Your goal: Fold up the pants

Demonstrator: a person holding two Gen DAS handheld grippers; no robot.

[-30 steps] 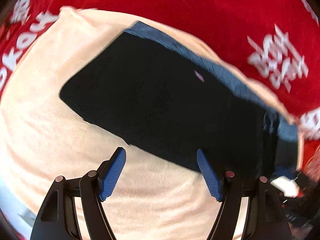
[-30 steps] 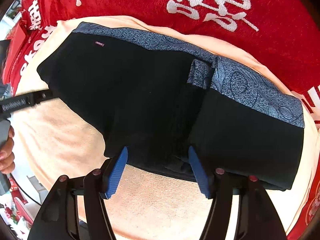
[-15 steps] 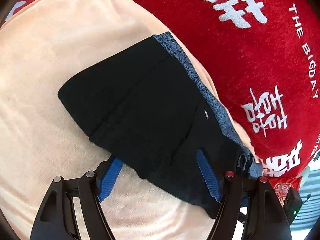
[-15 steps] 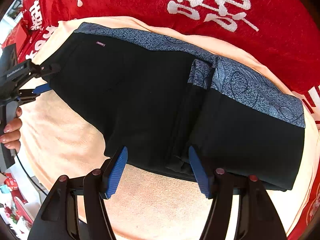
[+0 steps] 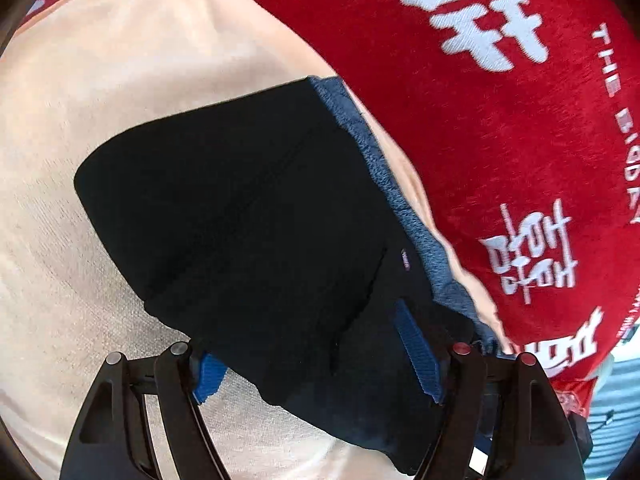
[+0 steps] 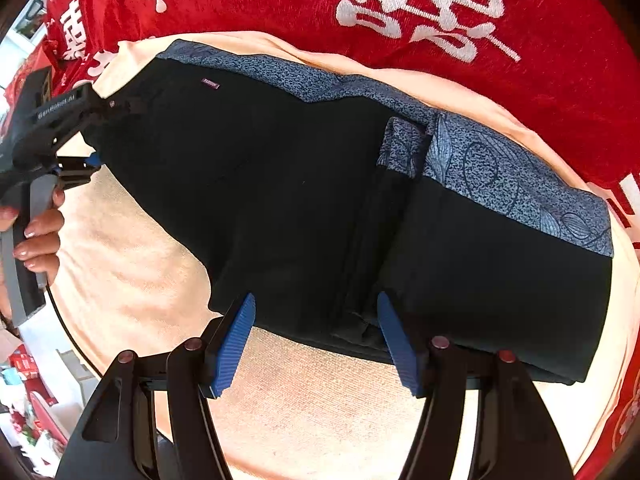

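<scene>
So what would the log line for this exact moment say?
step: fold pants | left gripper: open, astride end of black pants | right gripper: open at near edge | pants: flat on peach towel

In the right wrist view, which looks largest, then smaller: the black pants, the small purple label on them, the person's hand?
1. black pants
2. person's hand, partly cut off at the frame edge
3. purple label
</scene>
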